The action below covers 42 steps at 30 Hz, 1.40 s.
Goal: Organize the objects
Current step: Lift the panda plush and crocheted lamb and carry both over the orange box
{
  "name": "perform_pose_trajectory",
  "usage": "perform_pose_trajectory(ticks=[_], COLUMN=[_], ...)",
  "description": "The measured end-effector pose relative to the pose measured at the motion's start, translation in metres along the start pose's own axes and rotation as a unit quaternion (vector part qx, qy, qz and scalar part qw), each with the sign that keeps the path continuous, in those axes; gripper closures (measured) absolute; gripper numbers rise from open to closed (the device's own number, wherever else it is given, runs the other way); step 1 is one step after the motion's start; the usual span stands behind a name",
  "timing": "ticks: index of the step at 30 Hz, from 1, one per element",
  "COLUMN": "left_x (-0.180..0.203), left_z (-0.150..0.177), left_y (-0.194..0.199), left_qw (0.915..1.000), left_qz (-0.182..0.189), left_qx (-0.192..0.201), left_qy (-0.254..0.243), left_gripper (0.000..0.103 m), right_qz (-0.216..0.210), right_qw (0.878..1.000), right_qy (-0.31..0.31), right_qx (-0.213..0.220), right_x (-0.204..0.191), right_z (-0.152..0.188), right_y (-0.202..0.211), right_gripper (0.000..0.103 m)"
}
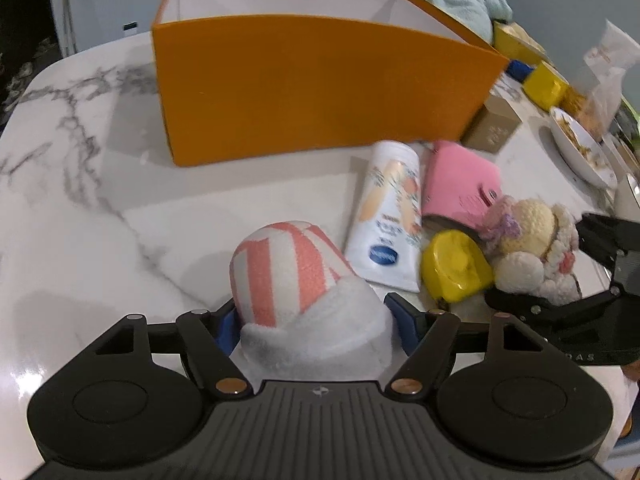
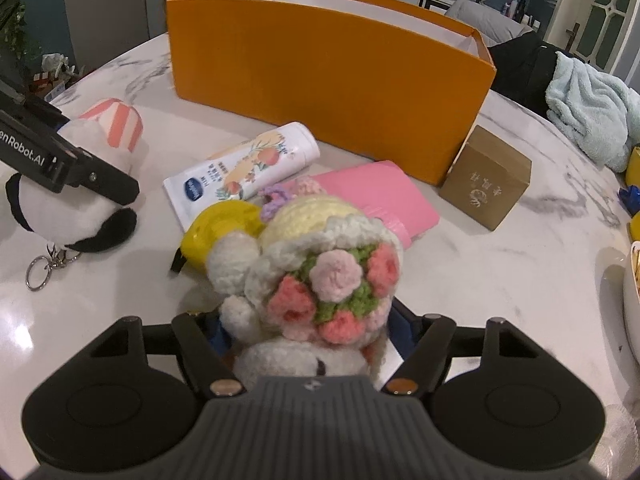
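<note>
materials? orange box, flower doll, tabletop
Tall orange open-top box: looks like matte paperboard, with thin straight walls and a white lining. Cream doll with pink flower bouquet: crocheted yarn, stitches visible. White grey-veined tabletop: glossy marble or a marble-look slab; which one is unclear.

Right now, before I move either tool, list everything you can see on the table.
box: 1, orange, open top, back of table
small carton: 1, brown, at the box's right corner
lotion tube: 1, white, lying in front of the box
wallet: 1, pink, right of the tube
tape measure: 1, yellow, beside the tube's flat end
panda toy: 1, white with pink-striped hat, between the left tool's fingers
crochet doll: 1, cream with pink flowers, between the right tool's fingers
towel: 1, pale blue, far right
bowl: 1, white, right edge
table: 1, white marble
left tool: 1, black, closing round the panda
right tool: 1, black, closing round the doll
</note>
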<state>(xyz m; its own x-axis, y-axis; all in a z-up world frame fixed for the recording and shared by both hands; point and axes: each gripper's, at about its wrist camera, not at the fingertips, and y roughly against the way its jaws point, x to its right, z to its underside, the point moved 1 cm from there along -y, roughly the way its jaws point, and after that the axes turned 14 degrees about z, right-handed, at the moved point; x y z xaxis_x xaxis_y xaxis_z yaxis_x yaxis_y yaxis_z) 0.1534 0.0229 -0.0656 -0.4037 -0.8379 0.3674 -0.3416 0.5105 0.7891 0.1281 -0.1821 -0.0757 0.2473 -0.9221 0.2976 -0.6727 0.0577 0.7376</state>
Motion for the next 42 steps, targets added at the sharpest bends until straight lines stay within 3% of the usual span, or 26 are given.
perform_pose_trajectory(ticks=[10,15,22,29,35,42], left_x=[0.022,0.035,0.049,0.070,0.090,0.094], left_z=[0.021,0.026,0.025,-0.012,-0.064,-0.128], left_y=[0.011,0.031,0.063,0.098,0.108,0.105], left_qw=[0.9981,0.9960,0.9944,0.9899,0.9815,0.9695], left_qz=[0.019,0.010,0.015,0.043,0.067,0.062], left_qx=[-0.033,-0.012,0.019,0.074,0.125,0.196], left_qy=[-0.049,-0.088,-0.103,-0.113,-0.128,-0.133], left_gripper=[0.023,0.024,0.024,0.024,0.024,0.025], right_qz=[0.004,-0.012,-0.029,-0.026,-0.014,0.045], right_qw=[1.000,1.000,0.999,0.996,0.989,0.978], right_qy=[0.021,0.014,0.007,0.008,-0.022,-0.028], right_qx=[0.005,0.011,0.039,0.081,0.146,0.203], right_x=[-0.012,-0.010,0.000,0.022,0.045,0.056], right_z=[0.010,0.013,0.008,-0.024,-0.076,-0.138], right_y=[0.019,0.032,0.057,0.084,0.115,0.120], right_gripper=[0.036,0.037,0.037,0.037,0.037,0.037])
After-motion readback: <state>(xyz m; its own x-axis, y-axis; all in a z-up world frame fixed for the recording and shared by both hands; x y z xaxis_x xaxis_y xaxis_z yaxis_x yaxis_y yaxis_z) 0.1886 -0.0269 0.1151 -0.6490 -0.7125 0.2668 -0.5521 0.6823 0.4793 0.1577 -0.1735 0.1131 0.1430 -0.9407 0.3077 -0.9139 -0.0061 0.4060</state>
